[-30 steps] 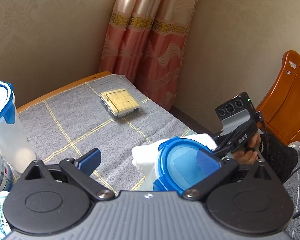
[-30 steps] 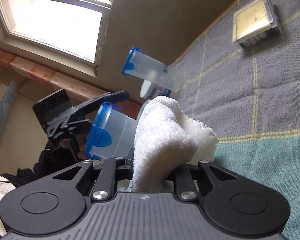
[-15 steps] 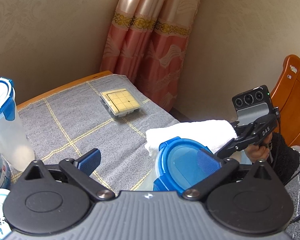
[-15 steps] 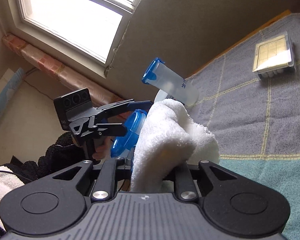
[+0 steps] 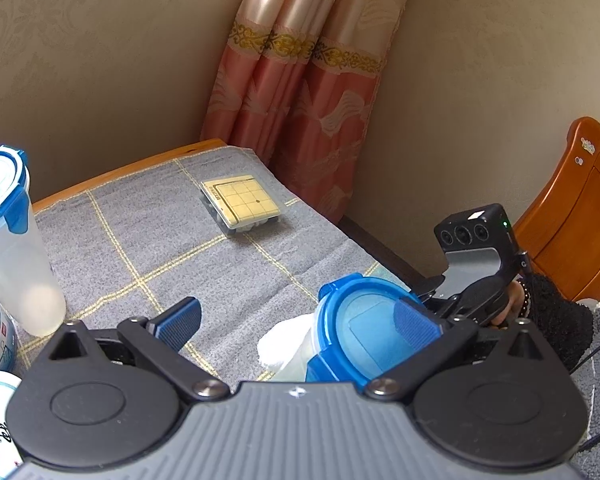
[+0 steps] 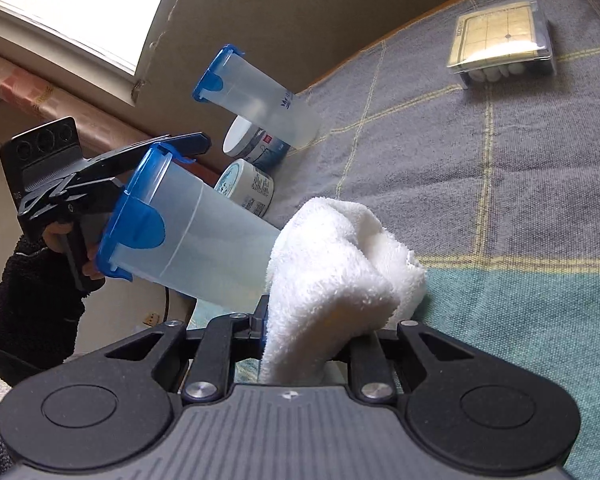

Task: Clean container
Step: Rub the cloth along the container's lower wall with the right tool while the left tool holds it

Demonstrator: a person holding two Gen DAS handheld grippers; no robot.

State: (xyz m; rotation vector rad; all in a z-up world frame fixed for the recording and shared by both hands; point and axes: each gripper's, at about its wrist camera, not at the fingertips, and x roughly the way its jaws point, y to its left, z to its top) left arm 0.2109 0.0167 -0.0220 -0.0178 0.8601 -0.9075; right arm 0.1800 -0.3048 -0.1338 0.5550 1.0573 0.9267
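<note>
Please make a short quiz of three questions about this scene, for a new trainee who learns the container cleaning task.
1. True or false: the right gripper holds a white towel.
2. What does the left gripper hold? A) a round tub B) a clear container with a blue lid C) the flat case with a grid pattern
3. Fill in: a second clear container stands on the grey ____.

Key:
1. True. The towel is pinched between its fingers.
2. B. The held container lies tilted, its lid on, its base end towards the towel.
3. Cloth, beside two round tubs.
</note>
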